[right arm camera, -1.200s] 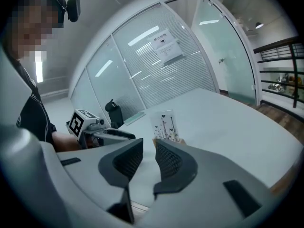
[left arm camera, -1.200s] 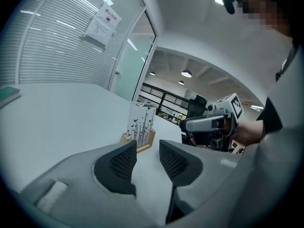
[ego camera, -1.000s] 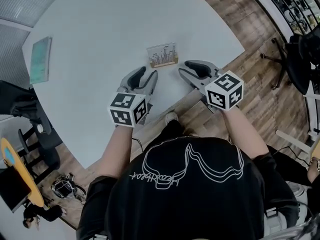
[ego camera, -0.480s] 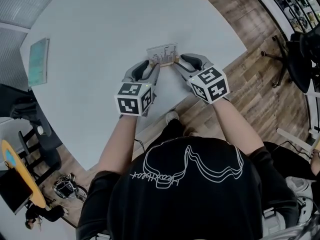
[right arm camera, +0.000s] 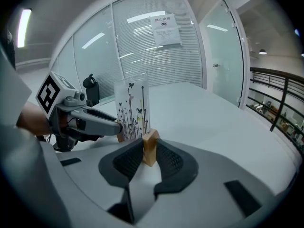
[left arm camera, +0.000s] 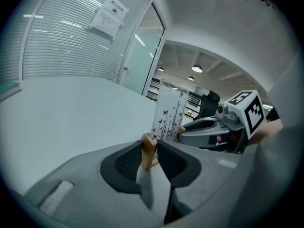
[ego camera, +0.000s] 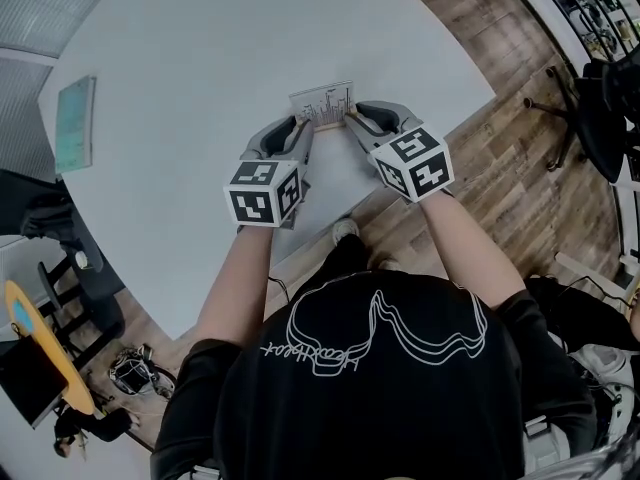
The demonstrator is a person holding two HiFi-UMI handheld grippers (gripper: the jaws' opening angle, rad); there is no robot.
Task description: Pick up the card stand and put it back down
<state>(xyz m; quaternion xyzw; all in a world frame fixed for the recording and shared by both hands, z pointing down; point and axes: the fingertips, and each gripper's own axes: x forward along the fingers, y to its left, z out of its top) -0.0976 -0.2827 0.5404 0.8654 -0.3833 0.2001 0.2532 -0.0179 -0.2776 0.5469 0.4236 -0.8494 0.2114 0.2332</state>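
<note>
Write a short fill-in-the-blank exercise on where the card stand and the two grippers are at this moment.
1. The card stand sits on the white round ____.
2. The left gripper grips one end of the stand's ____ base.
3. The right gripper grips the other end; the printed card stands ____.
Missing: table; wooden; upright.
Both grippers' jaws have just been closing on the base ends between them.

The head view looks steeply down at the near edge of the table [ego camera: 180, 118]. Both gripper views look from low and close, facing each other across the card stand [ego camera: 322, 105].
</note>
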